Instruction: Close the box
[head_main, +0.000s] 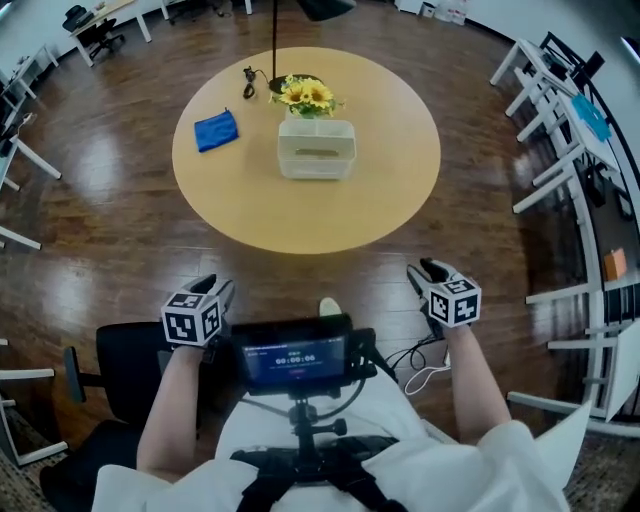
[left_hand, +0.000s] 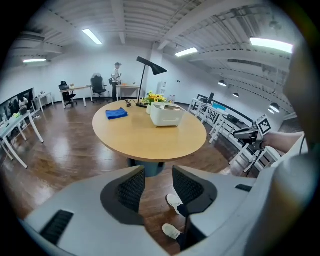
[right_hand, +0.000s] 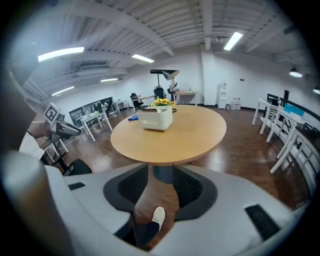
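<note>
Fingers on my left gripper (left_hand: 159, 186) and right gripper (right_hand: 161, 186) stand wide and empty; near screen (head_main: 296, 357) reads 00:00:00, box (head_main: 316, 148) far.

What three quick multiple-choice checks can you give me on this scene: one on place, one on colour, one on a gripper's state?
1. Where does the box stand?
A. on the floor
B. on the round table, right of the blue cloth in the head view
C. on a chair

2. What colour are the flowers behind the box?
A. red
B. white
C. yellow

3. How is the right gripper?
A. jaws apart, nothing between them
B. shut on the box
C. shut on the cloth

Answers:
1 B: the head view shows the box near the table's middle, with the cloth apart to its left.
2 C: the petals are yellow in the head view.
3 A: the right gripper view shows only floor and a shoe through the gap.
</note>
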